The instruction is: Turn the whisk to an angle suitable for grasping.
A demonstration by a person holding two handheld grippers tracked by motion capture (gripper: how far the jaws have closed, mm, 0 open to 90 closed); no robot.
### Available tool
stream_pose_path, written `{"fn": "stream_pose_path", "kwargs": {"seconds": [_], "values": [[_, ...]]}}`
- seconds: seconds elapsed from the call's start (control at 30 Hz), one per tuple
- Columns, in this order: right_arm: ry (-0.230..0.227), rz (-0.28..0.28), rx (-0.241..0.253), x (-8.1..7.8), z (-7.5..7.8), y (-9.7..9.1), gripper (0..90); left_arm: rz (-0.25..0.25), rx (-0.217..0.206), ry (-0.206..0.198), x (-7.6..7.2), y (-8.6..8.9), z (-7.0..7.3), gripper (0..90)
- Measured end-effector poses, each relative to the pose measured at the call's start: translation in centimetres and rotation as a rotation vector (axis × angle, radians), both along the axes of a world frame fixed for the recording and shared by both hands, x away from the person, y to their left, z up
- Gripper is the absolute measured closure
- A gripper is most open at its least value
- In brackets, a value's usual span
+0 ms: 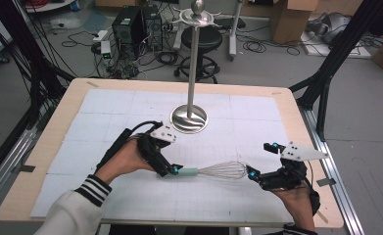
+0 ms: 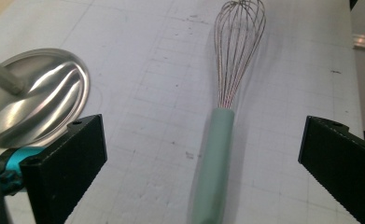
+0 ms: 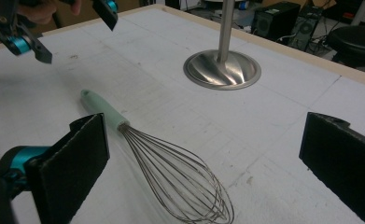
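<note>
A whisk lies flat on the white gridded sheet that covers the tabletop, toward its near edge and about midway between the left and right edges. Its pale green handle points to the left edge and its wire loops to the right edge.

The left tongs hang just above the handle end with jaws spread wide; the handle lies below the gap between them, and neither pad presses on it. The right tongs sit at the wire end, near the front right corner, also gaping wide, with the loops on the sheet between and ahead of the jaws, untouched.

Farther back, near the middle of the tabletop, a metal stand rises from a round shiny base, well apart from the whisk.
</note>
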State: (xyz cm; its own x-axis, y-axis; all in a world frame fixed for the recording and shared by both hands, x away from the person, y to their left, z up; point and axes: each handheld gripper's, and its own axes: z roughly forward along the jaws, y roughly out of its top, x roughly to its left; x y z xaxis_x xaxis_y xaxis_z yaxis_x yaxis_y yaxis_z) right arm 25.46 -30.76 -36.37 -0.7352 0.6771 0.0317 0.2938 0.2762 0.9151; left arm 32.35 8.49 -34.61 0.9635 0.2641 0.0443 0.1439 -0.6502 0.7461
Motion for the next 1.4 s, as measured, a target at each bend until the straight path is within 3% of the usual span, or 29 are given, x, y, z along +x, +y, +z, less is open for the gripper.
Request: {"fn": "stream_pose_path", "kwargs": {"seconds": [0.33,0.47,0.53,0.7,0.87,1.07,1.4], "values": [[0.005,0.005,-0.005,0.2,-0.2,0.1,0.5,0.063,-0.07,-0.032,-0.8,6.2,0.9,1.7],[0.008,0.002,-0.004,0.2,-0.2,0.1,0.5,0.096,-0.12,-0.05,-1.4,8.6,1.1,1.7],[0.009,-0.001,-0.001,0.2,-0.3,0.0,0.5,0.106,-0.127,-0.063,-1.7,9.6,1.1,1.7],[0.008,0.0,-0.001,0.1,-0.2,-0.1,0.5,0.147,-0.2,-0.087,-2.9,12.3,0.9,1.7],[0.006,-0.002,0.001,0.1,-0.2,-0.1,0.5,0.186,-0.228,-0.105,-3.9,14.8,0.3,1.7],[0.008,-0.003,0.001,0.1,-0.2,0.0,0.5,0.21,-0.253,-0.124,-4.9,16.7,-0.2,1.7],[0.017,-0.003,-0.002,0.2,-0.4,0.1,0.5,0.232,-0.298,-0.115,-5.8,18.3,-1.6,1.7]]}}
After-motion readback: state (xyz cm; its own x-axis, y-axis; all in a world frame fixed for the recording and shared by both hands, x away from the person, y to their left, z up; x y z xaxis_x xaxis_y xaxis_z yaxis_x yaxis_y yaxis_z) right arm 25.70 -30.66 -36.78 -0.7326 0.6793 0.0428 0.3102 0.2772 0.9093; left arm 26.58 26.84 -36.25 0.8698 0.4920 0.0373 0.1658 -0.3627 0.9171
